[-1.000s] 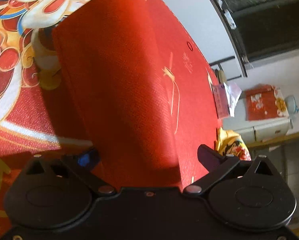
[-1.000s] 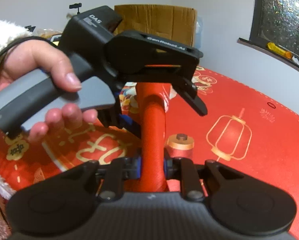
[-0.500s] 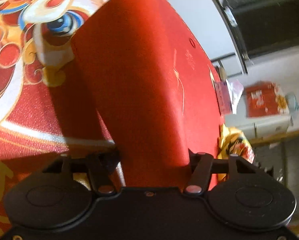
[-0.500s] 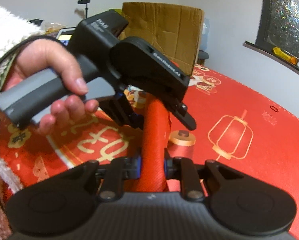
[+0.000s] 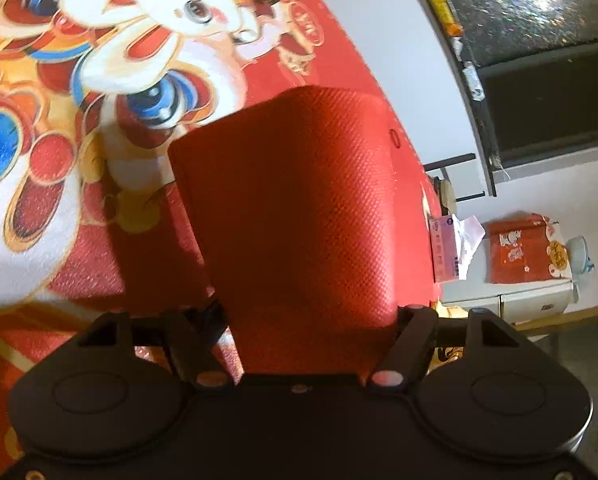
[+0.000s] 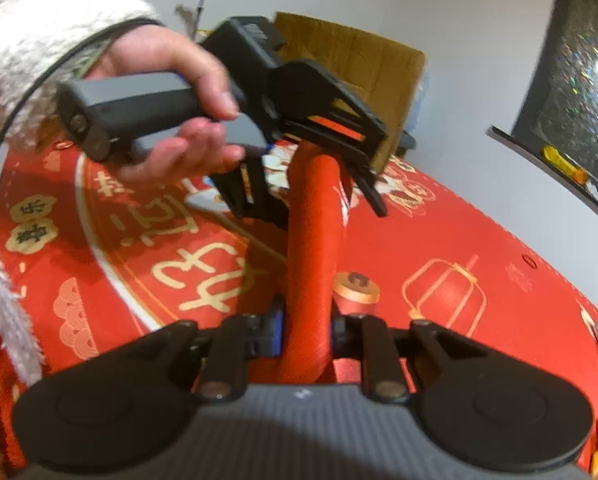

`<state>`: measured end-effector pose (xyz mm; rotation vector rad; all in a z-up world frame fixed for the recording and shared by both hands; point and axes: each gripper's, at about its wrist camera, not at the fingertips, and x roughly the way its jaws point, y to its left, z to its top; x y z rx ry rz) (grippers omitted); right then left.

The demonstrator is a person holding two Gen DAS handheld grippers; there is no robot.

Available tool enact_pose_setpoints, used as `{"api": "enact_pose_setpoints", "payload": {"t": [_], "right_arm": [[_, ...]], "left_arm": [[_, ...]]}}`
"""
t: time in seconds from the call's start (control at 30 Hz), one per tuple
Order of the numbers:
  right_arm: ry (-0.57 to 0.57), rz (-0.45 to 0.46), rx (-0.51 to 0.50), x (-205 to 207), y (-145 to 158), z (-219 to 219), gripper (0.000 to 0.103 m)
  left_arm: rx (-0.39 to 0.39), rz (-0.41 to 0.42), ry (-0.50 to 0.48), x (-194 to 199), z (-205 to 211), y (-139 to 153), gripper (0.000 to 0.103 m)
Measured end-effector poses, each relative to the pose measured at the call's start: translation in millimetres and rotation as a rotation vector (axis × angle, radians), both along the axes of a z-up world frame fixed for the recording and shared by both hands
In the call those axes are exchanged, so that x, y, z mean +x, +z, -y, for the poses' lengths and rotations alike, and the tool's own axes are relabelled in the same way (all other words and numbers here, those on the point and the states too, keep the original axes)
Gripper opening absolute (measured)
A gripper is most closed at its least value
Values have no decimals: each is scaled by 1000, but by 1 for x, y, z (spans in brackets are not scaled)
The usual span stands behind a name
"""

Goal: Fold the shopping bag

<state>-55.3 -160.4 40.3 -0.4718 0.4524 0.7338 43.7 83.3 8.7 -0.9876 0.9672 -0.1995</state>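
The red woven shopping bag (image 5: 299,208) is folded into a thick band and held above the red printed tablecloth (image 5: 51,240). My left gripper (image 5: 311,320) is shut on one end of it, its jaws pressed against both sides. In the right wrist view the bag (image 6: 313,264) runs as a narrow red roll from my right gripper (image 6: 307,332), which is shut on its near end, up to the left gripper (image 6: 311,176) held by a hand. The fingertips of both grippers are hidden by the fabric.
A brown cardboard box (image 6: 363,64) stands at the table's far side. A tissue pack (image 5: 445,248) lies at the table's edge. A red gift box (image 5: 527,248) sits on a white cabinet beyond. A dark window ledge (image 6: 555,160) runs along the right wall.
My left gripper closed on the bag, from wide open a second ago. Both grippers lifted the bag and the left one tilted, so the rabbit print moved into view.
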Motion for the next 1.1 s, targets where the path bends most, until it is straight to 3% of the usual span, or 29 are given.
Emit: {"api": "enact_pose_setpoints", "payload": {"t": [0.1, 0.27, 0.47, 0.6, 0.73, 0.93, 1.1], "right_arm": [[-26, 13, -1, 2, -1, 3, 18], [-92, 35, 17, -7, 8, 11, 18], [-112, 43, 40, -5, 18, 24, 18], [-85, 39, 27, -6, 18, 27, 18], [-42, -27, 26, -6, 18, 31, 18], [70, -204, 4, 4, 29, 37, 33], [208, -369, -26, 16, 62, 45, 34]], "left_arm": [[30, 37, -22, 4, 9, 7, 70], [5, 122, -48, 11, 26, 19, 70], [-32, 163, -71, 14, 40, 28, 70], [22, 168, -100, 12, 44, 29, 57], [110, 167, -131, 0, 42, 26, 41], [155, 118, -139, -27, 30, 13, 37], [170, 123, -118, -50, 20, 9, 37]]}}
